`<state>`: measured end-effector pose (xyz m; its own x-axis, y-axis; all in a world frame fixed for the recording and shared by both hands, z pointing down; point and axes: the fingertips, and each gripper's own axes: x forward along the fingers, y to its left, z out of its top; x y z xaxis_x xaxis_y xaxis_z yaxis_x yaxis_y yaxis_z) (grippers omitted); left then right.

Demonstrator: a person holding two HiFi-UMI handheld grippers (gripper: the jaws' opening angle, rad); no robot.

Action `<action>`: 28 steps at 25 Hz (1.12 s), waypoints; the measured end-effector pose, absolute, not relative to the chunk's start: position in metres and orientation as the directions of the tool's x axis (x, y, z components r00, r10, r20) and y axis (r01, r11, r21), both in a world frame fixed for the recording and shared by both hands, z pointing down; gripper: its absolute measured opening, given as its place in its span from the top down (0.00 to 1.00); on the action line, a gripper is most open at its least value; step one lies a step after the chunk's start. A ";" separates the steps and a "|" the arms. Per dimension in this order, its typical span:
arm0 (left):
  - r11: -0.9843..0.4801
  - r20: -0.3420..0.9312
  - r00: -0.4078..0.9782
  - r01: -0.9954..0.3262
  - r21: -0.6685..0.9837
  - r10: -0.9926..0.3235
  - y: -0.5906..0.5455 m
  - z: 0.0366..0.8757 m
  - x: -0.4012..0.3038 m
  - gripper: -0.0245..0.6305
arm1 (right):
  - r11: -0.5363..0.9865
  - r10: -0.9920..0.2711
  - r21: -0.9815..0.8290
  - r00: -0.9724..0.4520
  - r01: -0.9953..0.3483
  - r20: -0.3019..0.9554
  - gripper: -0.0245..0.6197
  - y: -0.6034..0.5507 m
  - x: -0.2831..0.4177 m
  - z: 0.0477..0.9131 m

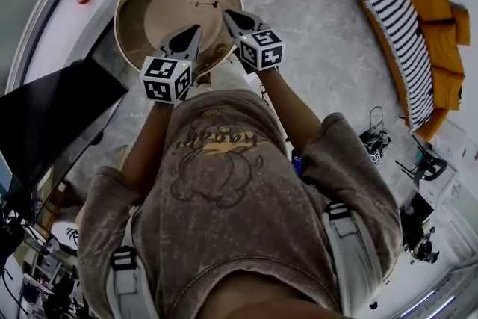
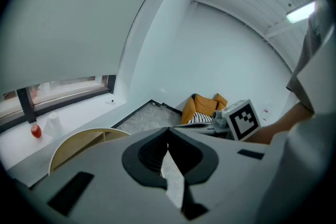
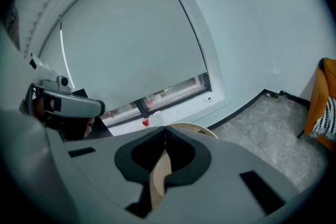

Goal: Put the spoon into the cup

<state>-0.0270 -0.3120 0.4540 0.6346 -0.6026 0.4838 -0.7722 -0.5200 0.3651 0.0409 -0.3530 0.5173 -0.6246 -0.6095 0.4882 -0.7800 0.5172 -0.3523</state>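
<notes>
**Light:** bright, even and cool white in all three views.
**Sources:** a ceiling light strip (image 2: 301, 11), blown out to pure white; a narrow window (image 3: 157, 97) band under a drawn blind (image 3: 126, 44), pale and low in contrast.
**Shadows:** soft, with faint edges.
**Glare:** none beyond the strip.
**Distortion:** strong fisheye. Wall edges bow, and both gripper views are ringed by black vignette.
**Focus:** the left gripper (image 2: 168, 131) and right gripper (image 3: 165, 128) bodies are soft, being close to the lens. The head view is crisp at centre and stretched toward its corners.
</notes>
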 end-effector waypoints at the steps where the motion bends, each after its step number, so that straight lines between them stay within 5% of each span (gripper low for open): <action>1: -0.531 0.478 0.636 -0.771 0.352 -0.606 -0.312 0.449 -0.027 0.94 | 0.528 -0.614 -0.349 -0.632 -0.774 0.473 0.93 -0.350 0.040 0.508; 16: -0.644 0.370 0.663 -0.740 0.192 -0.651 -0.307 0.373 -0.022 0.94 | 0.625 -0.690 -0.291 -0.687 -0.725 0.229 0.93 -0.314 0.047 0.372; 28: -0.637 0.351 0.662 -0.744 0.200 -0.663 -0.289 0.365 -0.012 0.94 | 0.677 -0.656 -0.274 -0.728 -0.683 0.196 0.93 -0.285 0.045 0.358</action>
